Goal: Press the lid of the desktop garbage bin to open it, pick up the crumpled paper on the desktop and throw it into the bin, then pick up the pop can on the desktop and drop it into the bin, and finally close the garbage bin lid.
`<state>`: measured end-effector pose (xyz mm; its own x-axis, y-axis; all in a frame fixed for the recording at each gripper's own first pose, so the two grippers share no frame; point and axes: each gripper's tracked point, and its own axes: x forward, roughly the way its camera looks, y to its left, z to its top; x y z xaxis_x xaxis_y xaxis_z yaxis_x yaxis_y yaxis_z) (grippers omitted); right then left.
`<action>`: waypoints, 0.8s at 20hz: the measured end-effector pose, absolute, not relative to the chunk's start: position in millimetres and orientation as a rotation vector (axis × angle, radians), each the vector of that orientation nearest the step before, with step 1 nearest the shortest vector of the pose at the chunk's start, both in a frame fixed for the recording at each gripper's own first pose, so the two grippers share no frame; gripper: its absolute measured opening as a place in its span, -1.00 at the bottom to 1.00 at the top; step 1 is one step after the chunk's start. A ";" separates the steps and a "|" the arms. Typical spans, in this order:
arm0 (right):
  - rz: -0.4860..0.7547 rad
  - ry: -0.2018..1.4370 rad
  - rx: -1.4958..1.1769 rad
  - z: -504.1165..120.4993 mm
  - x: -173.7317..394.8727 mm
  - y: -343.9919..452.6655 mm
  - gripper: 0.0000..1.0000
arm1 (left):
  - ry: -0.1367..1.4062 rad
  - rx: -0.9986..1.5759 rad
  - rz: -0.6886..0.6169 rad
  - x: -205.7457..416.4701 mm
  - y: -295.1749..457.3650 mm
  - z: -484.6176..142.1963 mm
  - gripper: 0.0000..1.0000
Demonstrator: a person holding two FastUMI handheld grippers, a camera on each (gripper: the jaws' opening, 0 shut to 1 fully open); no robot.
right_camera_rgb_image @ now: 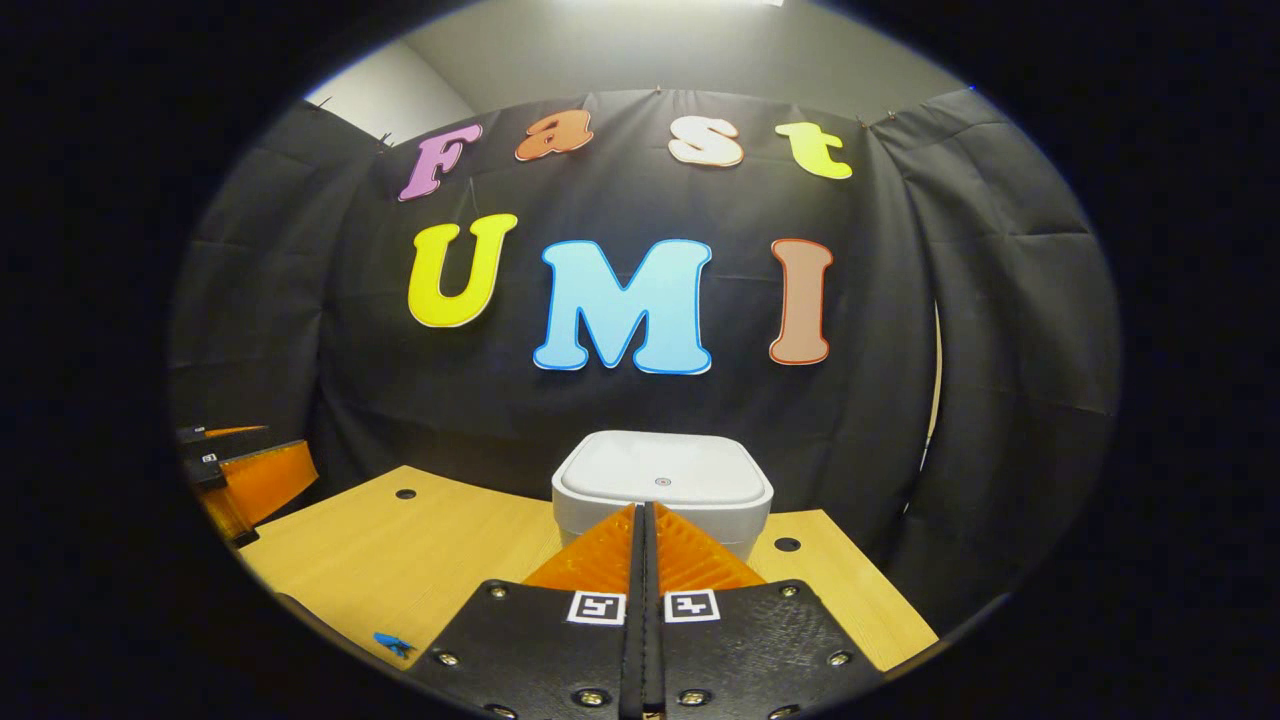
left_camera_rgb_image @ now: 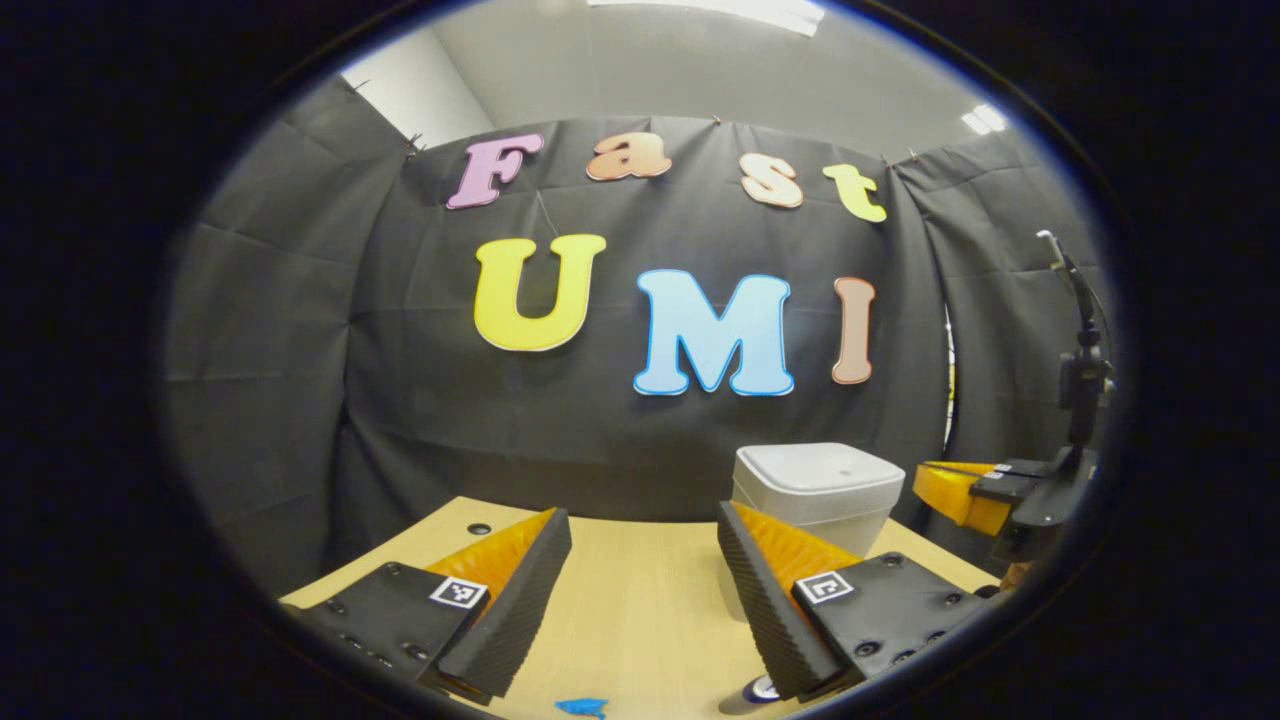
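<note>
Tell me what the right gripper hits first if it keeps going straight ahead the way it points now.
Most likely the garbage bin: the shut right gripper points at its front wall just below the closed lid. How much gap remains is unclear from this view.

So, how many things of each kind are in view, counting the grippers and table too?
Grippers: 2, the left gripper open, the right gripper shut
Garbage bin: 1, lid closed
Table: 1
Blue mark on the table: 1
Total: 5
A round thing behind the left gripper's finger: too hidden to name, not counted.
</note>
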<state>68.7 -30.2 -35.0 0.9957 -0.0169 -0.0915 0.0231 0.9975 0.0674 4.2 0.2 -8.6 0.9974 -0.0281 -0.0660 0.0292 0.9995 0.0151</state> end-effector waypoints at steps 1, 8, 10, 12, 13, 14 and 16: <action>-0.021 0.090 0.074 -35.8 77.3 -32.2 -1.00 | 0.069 0.018 -0.028 4.3 0.5 -8.9 0.94; -0.034 0.098 0.096 -40.9 132.0 -46.1 -1.00 | 0.079 0.035 -0.007 8.9 6.9 -8.3 0.94; -0.027 0.105 0.107 -44.1 142.7 -45.3 -0.99 | 0.080 0.032 -0.003 8.5 7.8 -8.4 0.94; 0.001 0.094 0.114 -43.7 153.0 -39.8 -1.00 | 0.083 0.026 0.003 8.6 8.3 -9.8 0.94; 0.010 0.098 0.112 -47.5 157.3 -38.7 -1.00 | 0.085 0.023 0.005 8.7 8.5 -10.2 0.94; 0.007 0.102 0.111 -49.8 161.7 -40.2 -1.00 | 0.088 0.020 0.008 8.3 8.7 -10.9 0.94; -0.003 0.118 0.108 -54.4 168.9 -41.8 -0.99 | 0.085 0.022 0.016 8.0 10.9 -9.9 0.94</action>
<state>168.9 -41.8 -54.4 0.9931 0.0030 -0.1176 0.0097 0.9941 0.1076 8.0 10.9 -9.9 0.9963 0.0164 -0.0848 -0.0146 0.9996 0.0223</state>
